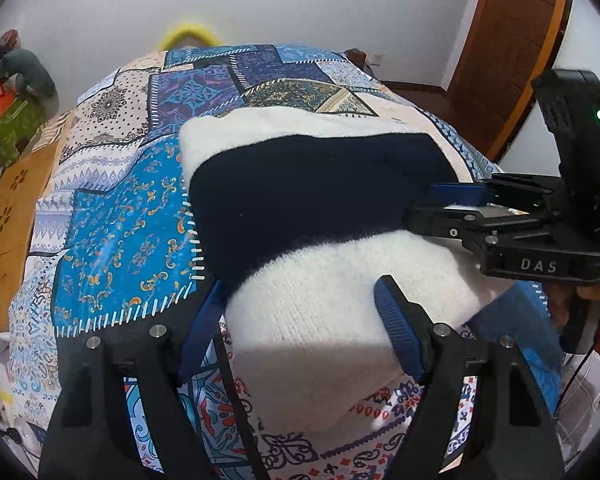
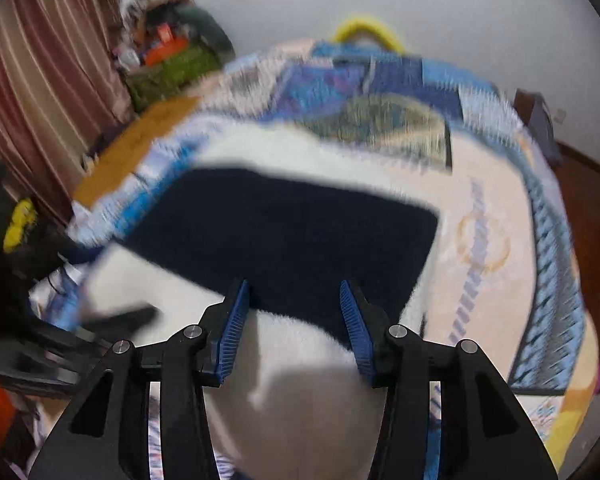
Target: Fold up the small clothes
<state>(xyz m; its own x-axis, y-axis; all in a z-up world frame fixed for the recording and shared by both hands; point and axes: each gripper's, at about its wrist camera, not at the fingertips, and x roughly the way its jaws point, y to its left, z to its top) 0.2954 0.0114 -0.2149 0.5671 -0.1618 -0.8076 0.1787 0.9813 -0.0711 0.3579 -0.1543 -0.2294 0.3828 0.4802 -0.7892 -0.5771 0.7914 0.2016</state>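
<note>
Both grippers stand open, the right gripper and left gripper astride the white-and-navy knit garment lying mid-table on the patchwork tablecloth, seemingly released after a fold.

Black gripper arms, ribbed blue fingers, silver screws, "DAS" lettering, green light

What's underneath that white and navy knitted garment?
The garment lies on a patchwork cloth with blue patterned patches, which shows all around it. Whatever is under the cloth, and the patches directly beneath the garment, are covered.
</note>
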